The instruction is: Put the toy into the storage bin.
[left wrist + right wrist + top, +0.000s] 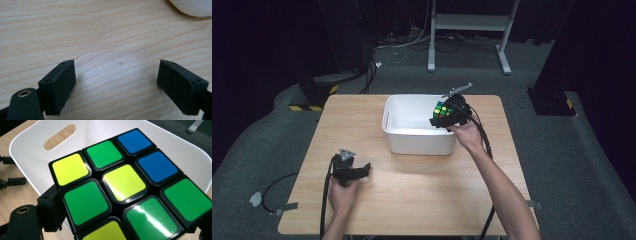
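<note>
Right claw has the puzzle cube clamped between its jaws, held in the air over the right end of the white bin, above the rim and not yet down inside. In the right gripper view the cube takes up most of the frame, green, yellow and blue tiles up, with the bin's far wall and handle slot behind it; the left jaw presses the cube's side, the right jaw is mostly hidden behind the cube. Pick and carry look done; what's left, as I read it, is lowering into the bin, letting go, and pulling clear. Bin interior looks bare from the high view, so there's room to drop. Left claw sits idle low over the bench at near left, well apart from the bin, jaws spread wide with nothing between them, only bare wood in its own view. I'd call it roughly two thirds through.
</note>
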